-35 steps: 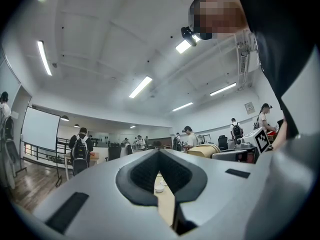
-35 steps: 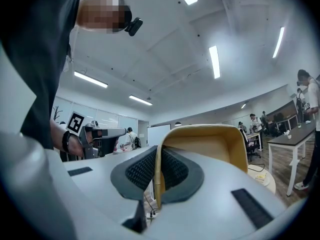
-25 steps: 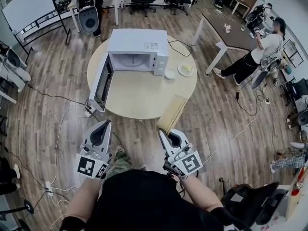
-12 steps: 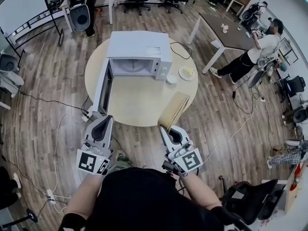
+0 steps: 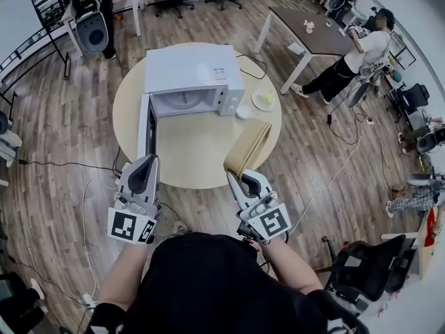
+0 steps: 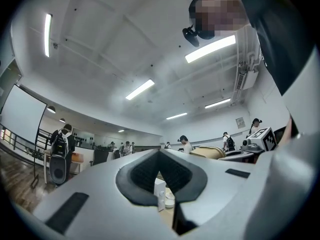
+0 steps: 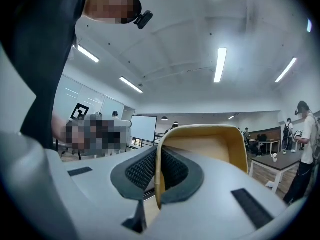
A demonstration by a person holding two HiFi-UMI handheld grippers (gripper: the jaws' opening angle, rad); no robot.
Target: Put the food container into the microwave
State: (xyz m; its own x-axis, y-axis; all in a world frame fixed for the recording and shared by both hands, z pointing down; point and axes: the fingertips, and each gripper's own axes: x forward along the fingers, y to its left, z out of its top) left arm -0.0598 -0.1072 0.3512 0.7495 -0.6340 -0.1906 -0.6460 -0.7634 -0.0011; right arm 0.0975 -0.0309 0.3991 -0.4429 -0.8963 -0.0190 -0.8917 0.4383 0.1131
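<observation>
A wide office room with a wood floor [image 5: 62, 138] holds desks, rolling chairs and a dark table [image 5: 306, 30] at the far right, where a person [image 5: 348, 61] stands. In the middle is a round, pale surface [image 5: 201, 158]. At its far side sits a white microwave [image 5: 193, 72] whose door [image 5: 144, 127] is swung fully open to the left, the cavity facing the wearer. The tan, oblong food container [image 5: 248, 148] hangs in the air over the near right edge of the surface, well apart from the microwave. Its long axis runs from the right tongs [image 5: 236, 177] away and slightly rightward, its far end pointing toward the microwave's right side. The right tongs are clamped on the wall at its near end, and in the right gripper view its hollow opens to the right of the jaws. The left tongs [image 5: 147, 165] are closed with nothing between them, held off the near left edge below the open door. A small plate [image 5: 265, 101] and a white cup [image 5: 243, 110] sit just right of the microwave.
</observation>
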